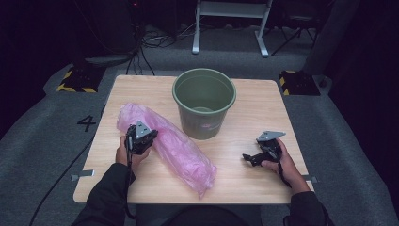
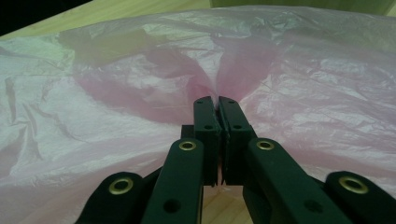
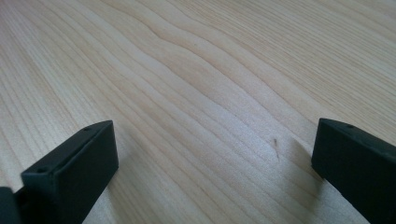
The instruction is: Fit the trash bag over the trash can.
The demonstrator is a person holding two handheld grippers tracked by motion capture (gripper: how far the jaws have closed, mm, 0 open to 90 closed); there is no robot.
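Pink bag (image 2: 116,93) pinched in left claw (image 2: 218,100), right claw (image 3: 212,154) apart

A translucent pink plastic bag (image 1: 164,146) is lying beside an olive-green bucket (image 1: 203,101) on the pale wood-grain tabletop (image 1: 263,113); both claws are showing black.

Your left hand (image 1: 134,153) hides part of the pink plastic bag (image 1: 179,150), and what the bag holds is too hazy to tell. The green bucket (image 1: 203,101) is cut off at the left gripper view's top edge, and your sleeves leave the high view's bottom
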